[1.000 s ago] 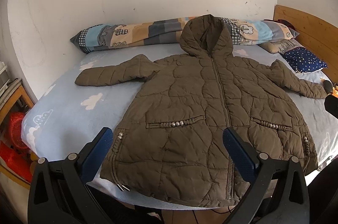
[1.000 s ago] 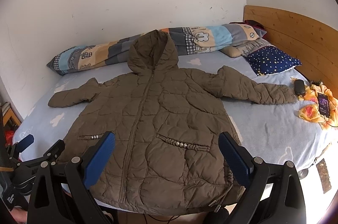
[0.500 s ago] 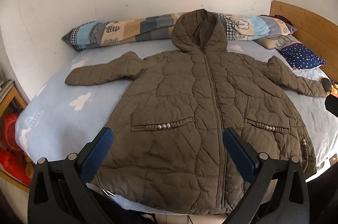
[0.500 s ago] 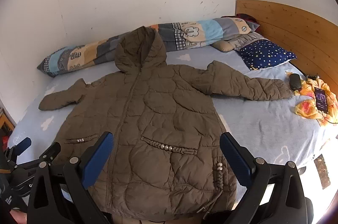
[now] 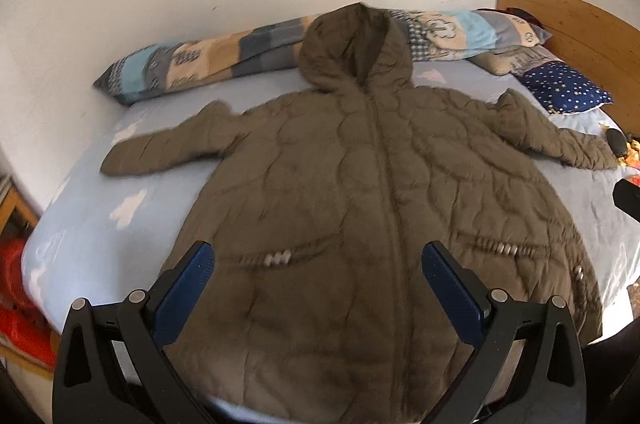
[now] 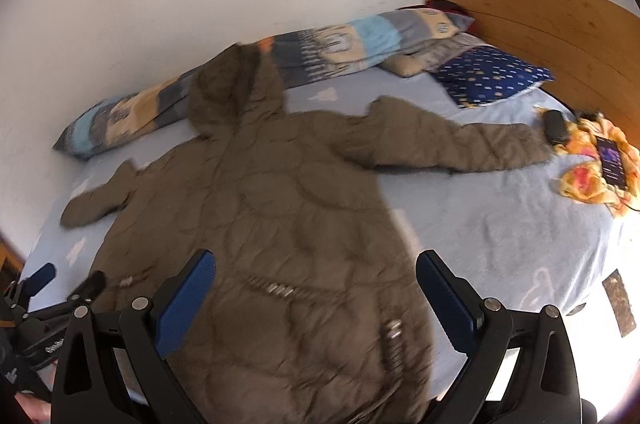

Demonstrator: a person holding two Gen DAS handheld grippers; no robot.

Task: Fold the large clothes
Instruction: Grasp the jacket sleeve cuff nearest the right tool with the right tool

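Left view. The coat (image 5: pixel 376 208) lies face up and spread flat on the bed (image 5: pixel 100 224), zip closed, hood toward the wall, both sleeves out to the sides. The left tool (image 5: pixel 318 260) hangs above the hem with its jaws wide and nothing between them; the coat's lower front sits directly ahead of it and below, not touched. The left sleeve (image 5: pixel 168 148) lies well apart from this tool, up and to the left.

Right view. The right tool (image 6: pixel 316 264), likewise wide and empty, hangs over the coat's right lower front near the pocket trim. The right sleeve (image 6: pixel 460 144) reaches toward a dark gadget (image 6: pixel 555 126) and a phone (image 6: pixel 612 160) resting on a yellow cloth (image 6: pixel 588 180); its cuff ends just beside the gadget.

Likely faults. The padding is thick and slippery, so a shallow pinch could take only the top layer, and the fold would slide or spring open. Swinging the right sleeve inward could drag the gadget along. The hem overhangs the bed edge, so a pull toward the person may slide the coat off.
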